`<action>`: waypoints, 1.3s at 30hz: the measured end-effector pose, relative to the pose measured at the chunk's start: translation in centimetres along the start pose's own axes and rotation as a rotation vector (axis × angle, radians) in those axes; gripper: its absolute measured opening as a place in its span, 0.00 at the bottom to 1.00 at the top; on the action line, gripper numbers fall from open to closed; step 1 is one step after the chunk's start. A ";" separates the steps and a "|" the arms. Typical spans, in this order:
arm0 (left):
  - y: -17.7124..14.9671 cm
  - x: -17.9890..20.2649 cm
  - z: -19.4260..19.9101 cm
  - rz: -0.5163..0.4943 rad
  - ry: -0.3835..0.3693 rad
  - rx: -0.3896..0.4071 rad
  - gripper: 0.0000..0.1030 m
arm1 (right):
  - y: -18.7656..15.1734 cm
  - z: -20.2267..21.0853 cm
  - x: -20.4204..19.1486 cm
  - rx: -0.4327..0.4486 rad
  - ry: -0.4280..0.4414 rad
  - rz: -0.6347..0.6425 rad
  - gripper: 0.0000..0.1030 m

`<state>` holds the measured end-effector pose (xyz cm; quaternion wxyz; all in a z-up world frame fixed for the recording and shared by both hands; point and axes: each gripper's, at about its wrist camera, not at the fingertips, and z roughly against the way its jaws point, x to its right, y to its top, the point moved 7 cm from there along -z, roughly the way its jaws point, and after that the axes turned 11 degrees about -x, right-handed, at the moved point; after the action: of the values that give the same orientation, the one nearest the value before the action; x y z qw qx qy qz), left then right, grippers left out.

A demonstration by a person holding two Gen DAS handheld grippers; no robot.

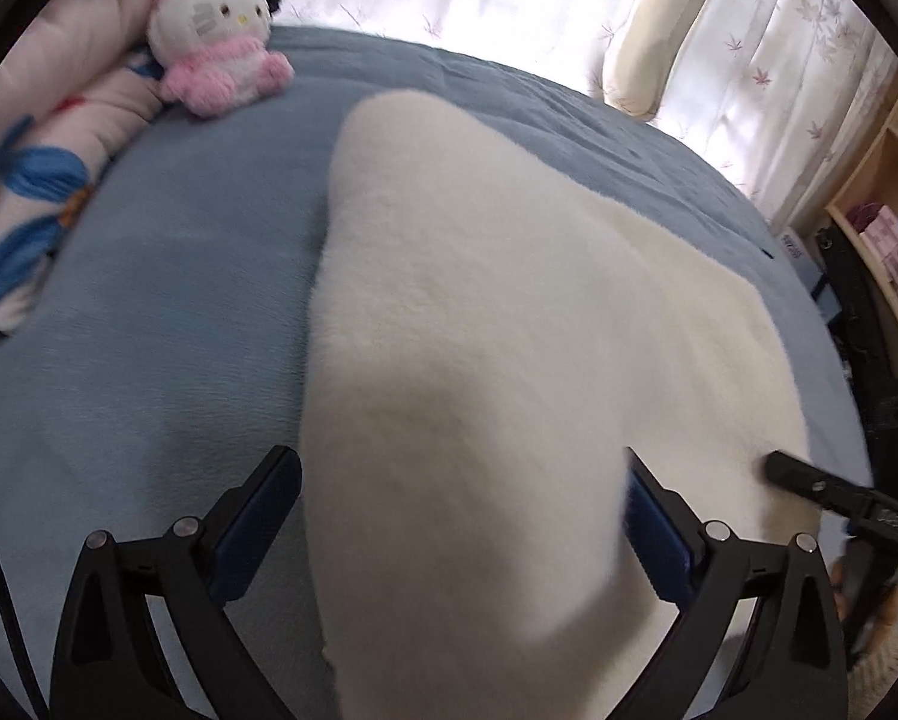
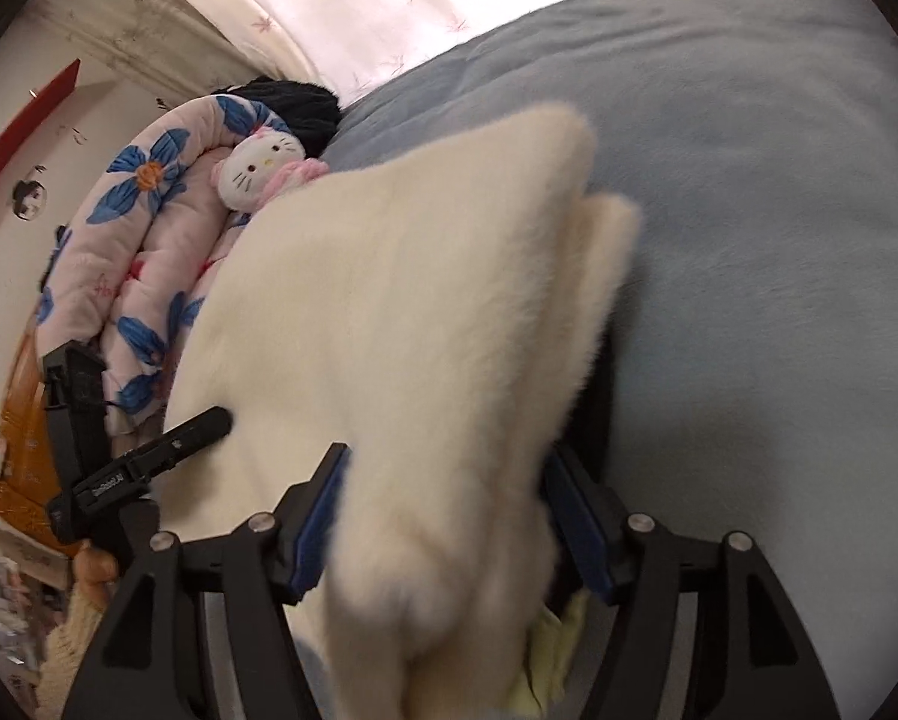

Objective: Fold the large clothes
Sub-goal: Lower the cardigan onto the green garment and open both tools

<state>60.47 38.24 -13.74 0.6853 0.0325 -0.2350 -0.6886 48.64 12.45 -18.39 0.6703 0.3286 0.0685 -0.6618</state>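
Observation:
A cream fleece garment (image 1: 484, 324) lies on a blue bed cover (image 1: 179, 276). A fold of it rises between the wide-apart fingers of my left gripper (image 1: 454, 498); I cannot tell whether the pads press it. In the right wrist view the same garment (image 2: 401, 312) is lifted in doubled layers and passes between the fingers of my right gripper (image 2: 443, 510), which close on it. The right gripper's tip (image 1: 808, 483) shows at the garment's right edge in the left view; the left gripper (image 2: 167, 444) shows at left in the right view.
A Hello Kitty plush (image 1: 221, 30) and a rolled floral quilt (image 1: 35, 168) lie at the head of the bed. White curtains (image 1: 748, 42) hang behind. A wooden shelf (image 1: 886, 204) stands at the right. A dark item (image 2: 305, 102) lies behind the quilt.

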 end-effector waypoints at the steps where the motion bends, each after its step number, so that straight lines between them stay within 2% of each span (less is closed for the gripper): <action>1: -0.2 0.3 0.8 -0.006 0.024 0.018 0.96 | 0.0 1.0 -0.4 0.026 -0.033 0.011 0.64; 3: -0.5 1.0 2.6 -0.015 0.060 0.065 0.93 | -0.4 3.1 -1.0 0.091 -0.093 0.040 0.64; 5: -1.1 1.2 4.3 -0.009 0.067 0.103 0.84 | -0.7 4.7 -1.8 0.141 -0.156 0.072 0.64; 7: -1.6 1.8 5.2 -0.001 0.044 0.107 0.55 | -1.1 5.5 -3.2 0.163 -0.194 0.107 0.64; 9: -2.4 2.4 5.3 -0.003 0.049 0.093 0.39 | -1.2 5.3 -4.4 0.166 -0.196 0.127 0.63; 10: -2.9 2.6 5.3 -0.011 0.065 0.085 0.37 | -1.4 4.9 -5.0 0.157 -0.194 0.137 0.59; 11: -3.0 2.9 5.1 -0.017 0.080 0.085 0.37 | -1.6 4.4 -5.5 0.137 -0.178 0.141 0.55; 13: -3.1 3.3 4.8 -0.049 0.113 0.091 0.37 | -2.0 3.0 -6.0 0.092 -0.140 0.142 0.36; 16: -3.6 3.8 4.7 -0.076 0.173 0.090 0.37 | -2.5 1.3 -5.7 0.057 -0.190 0.151 0.27; 19: -3.8 3.0 4.3 -0.081 0.230 0.074 0.38 | -2.8 0.5 -4.1 0.037 -0.246 0.146 0.09; 21: -3.7 2.3 4.1 -0.067 0.215 0.067 0.39 | -2.9 0.6 -3.1 0.033 -0.245 0.125 0.00; 24: -3.8 2.2 4.1 -0.066 0.217 0.067 0.39 | -3.0 0.8 -2.8 0.023 -0.230 0.114 0.00; 27: -4.0 2.3 4.2 -0.068 0.247 0.068 0.39 | -3.4 0.9 -3.1 0.012 -0.255 0.120 0.00; 30: -4.7 2.3 4.6 -0.023 0.228 0.056 0.54 | -3.9 1.2 -3.4 -0.006 -0.242 0.106 0.02; 36: -7.4 3.5 6.8 -0.010 0.184 0.038 0.55 | -5.8 3.6 -4.0 -0.023 -0.273 0.125 0.03; 39: -8.8 4.9 9.3 -0.018 0.175 0.044 0.61 | -7.1 6.1 -4.1 -0.014 -0.286 0.127 0.03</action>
<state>48.60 35.70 -7.41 0.6960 0.1098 -0.1891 -0.6839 39.43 13.32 -13.95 0.7160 0.2302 -0.0440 -0.6576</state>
